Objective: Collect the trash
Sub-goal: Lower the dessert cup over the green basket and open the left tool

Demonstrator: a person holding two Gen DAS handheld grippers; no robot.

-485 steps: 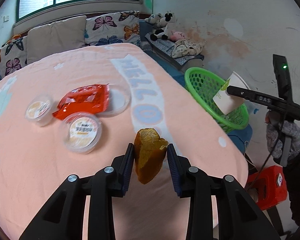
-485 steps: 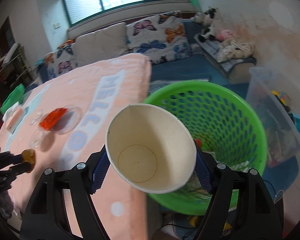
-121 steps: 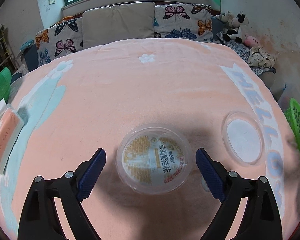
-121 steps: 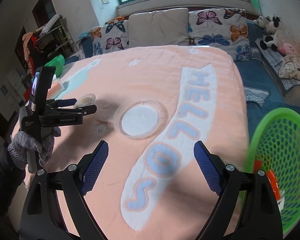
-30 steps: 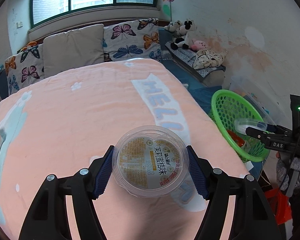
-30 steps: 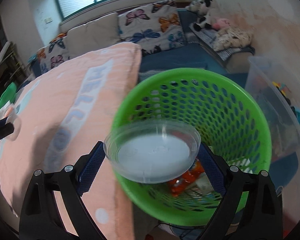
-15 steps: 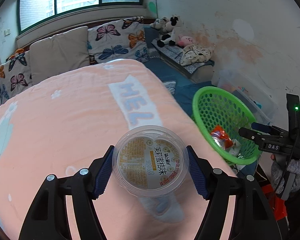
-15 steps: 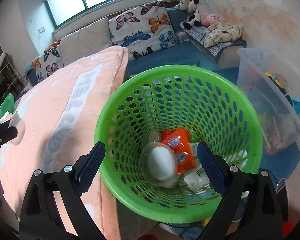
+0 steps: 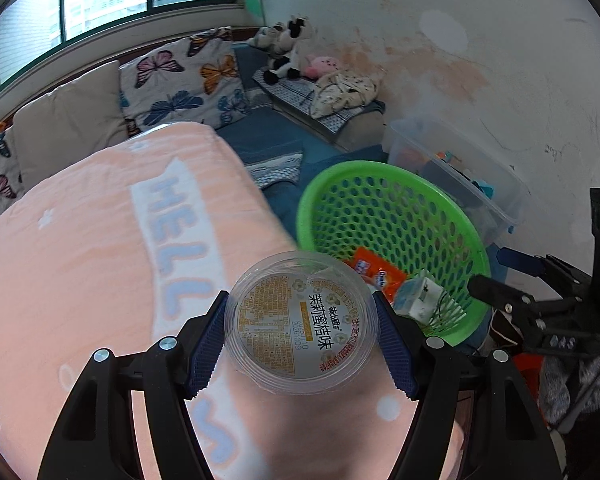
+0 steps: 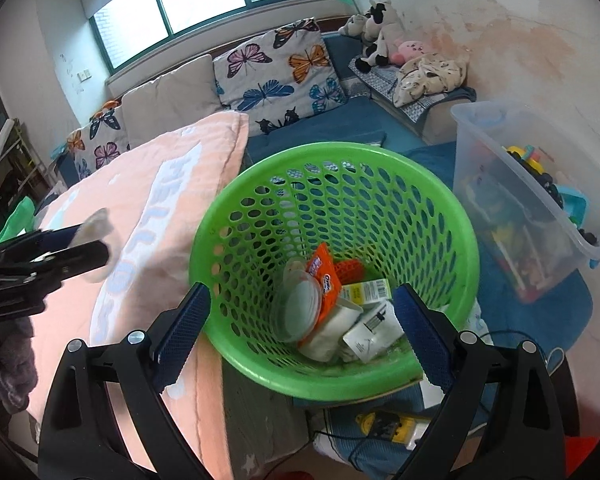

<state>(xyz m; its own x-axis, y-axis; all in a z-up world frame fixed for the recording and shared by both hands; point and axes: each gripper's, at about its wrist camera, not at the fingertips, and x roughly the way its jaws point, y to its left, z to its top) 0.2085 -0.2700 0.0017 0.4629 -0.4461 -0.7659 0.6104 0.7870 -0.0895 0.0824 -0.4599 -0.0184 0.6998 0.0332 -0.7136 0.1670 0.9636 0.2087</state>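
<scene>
The left hand-held gripper (image 9: 300, 334) is clamped on the clear plastic cup (image 9: 302, 322) across its round rim, label facing the camera, and holds it above the edge of the peach blanket (image 9: 100, 240). The green basket (image 9: 452, 216) lies just ahead and to the right of the cup, lower than the blanket, so the left arm is the one placed to deliver it. The right hand-held gripper (image 10: 302, 338) hangs empty over the basket mouth, jaws apart.
</scene>
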